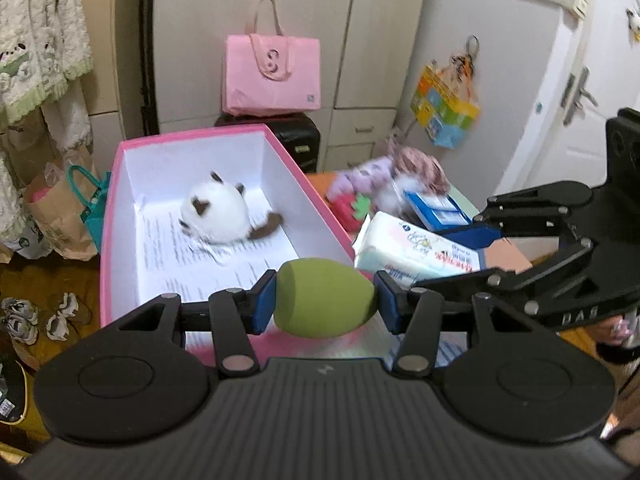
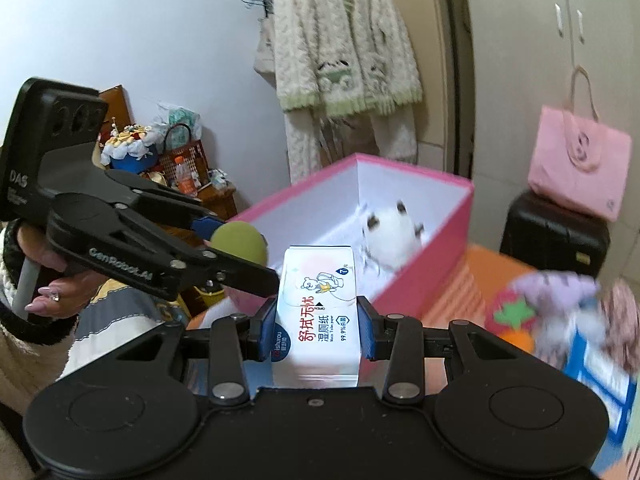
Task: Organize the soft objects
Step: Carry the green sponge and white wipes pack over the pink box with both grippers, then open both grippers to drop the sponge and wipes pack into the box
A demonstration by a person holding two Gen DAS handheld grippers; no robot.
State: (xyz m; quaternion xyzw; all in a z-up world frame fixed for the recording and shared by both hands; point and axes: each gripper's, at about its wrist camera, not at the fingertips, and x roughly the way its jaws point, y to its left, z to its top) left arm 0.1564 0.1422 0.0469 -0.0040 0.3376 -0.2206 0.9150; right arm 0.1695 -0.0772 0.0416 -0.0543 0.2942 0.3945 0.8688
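Note:
My left gripper [image 1: 325, 299] is shut on a green egg-shaped sponge [image 1: 325, 298] and holds it above the near end of the pink box [image 1: 316, 196]. A white and brown plush cat [image 1: 216, 216] lies inside the box on printed paper. My right gripper [image 2: 318, 332] is shut on a white pack of wet tissues [image 2: 318, 300], held near the box's right side. In the right wrist view the left gripper [image 2: 240, 244] with the sponge [image 2: 240, 242] is at the left, over the box [image 2: 424, 264]. The tissue pack also shows in the left wrist view [image 1: 412, 252].
Plush toys [image 1: 396, 176] and a blue and white box [image 1: 436, 210] lie on the table right of the pink box. A pink bag [image 1: 272, 76] sits on a black suitcase [image 1: 296, 136] behind. A fluffy cardigan [image 2: 344, 52] hangs on the wall.

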